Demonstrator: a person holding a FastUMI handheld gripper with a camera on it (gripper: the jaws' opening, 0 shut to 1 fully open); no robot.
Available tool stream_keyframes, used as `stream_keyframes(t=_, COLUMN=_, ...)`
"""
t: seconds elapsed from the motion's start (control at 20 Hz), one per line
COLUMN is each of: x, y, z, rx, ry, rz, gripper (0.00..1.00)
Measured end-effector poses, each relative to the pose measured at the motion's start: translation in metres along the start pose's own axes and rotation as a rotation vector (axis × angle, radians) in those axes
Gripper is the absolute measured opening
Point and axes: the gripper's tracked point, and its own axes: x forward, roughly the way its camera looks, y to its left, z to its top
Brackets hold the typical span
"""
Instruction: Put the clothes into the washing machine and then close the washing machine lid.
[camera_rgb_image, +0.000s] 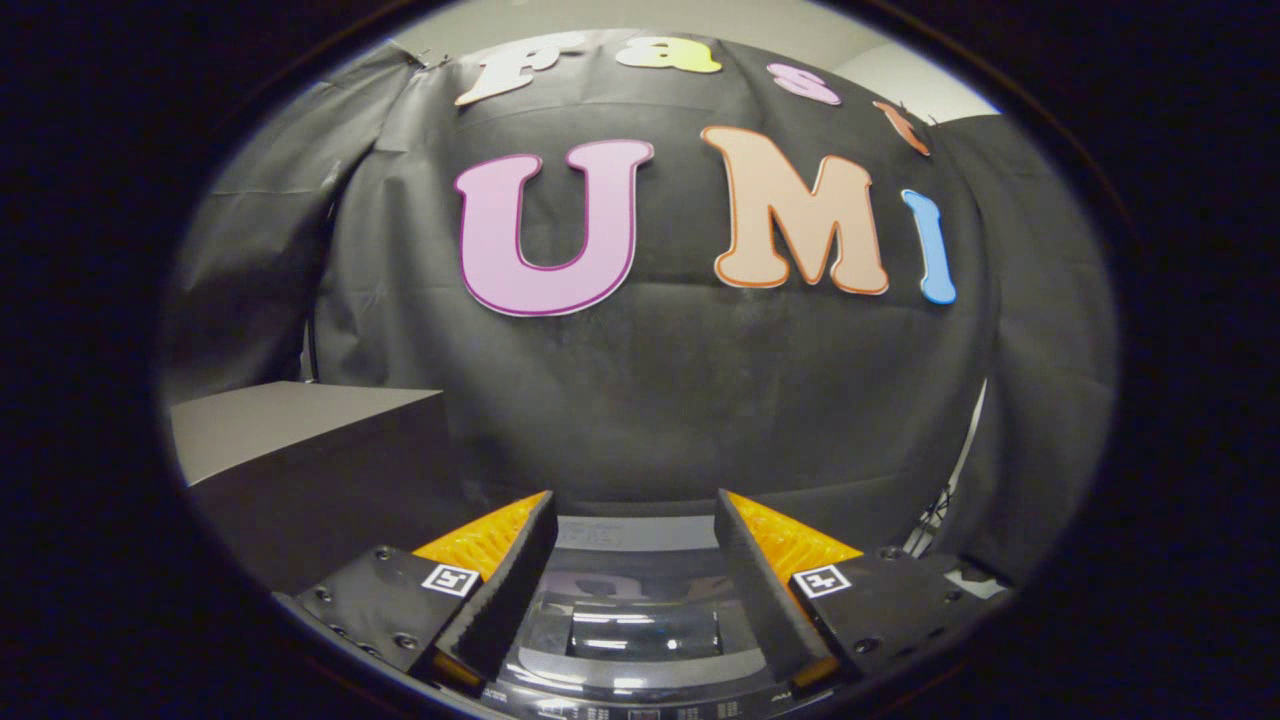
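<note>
Gripper view: the gripper (635, 515) has its two orange-and-black fingers (505, 575) spread wide, with nothing held between them. Between and below the fingers, at 6 o'clock, lies the glossy dark washing machine lid (640, 620) with a transparent window; it sits flat and closed on the machine's top. A strip of small control markings runs along the near edge at 6 o'clock, too small to make out. At 9 o'clock from the fingers stands a grey-topped, dark-sided box-shaped surface (290, 425), well apart from the lid. Beyond the fingers, toward 12 o'clock, hangs the black cloth booth wall (680, 390).
</note>
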Motion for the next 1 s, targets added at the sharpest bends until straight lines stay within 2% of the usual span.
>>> stream_keyframes(t=0.45, x=-0.071, y=-0.040, z=-0.006, rx=-0.014, ry=-0.111, rz=0.052, gripper=0.98)
stream_keyframes(t=0.65, x=-0.095, y=-0.063, z=-0.026, rx=0.036, ry=-0.123, rz=0.080, gripper=0.98)
stream_keyframes(t=1.0, x=-0.141, y=-0.111, z=-0.079, rx=0.093, ry=-0.117, rz=0.076, gripper=0.97)
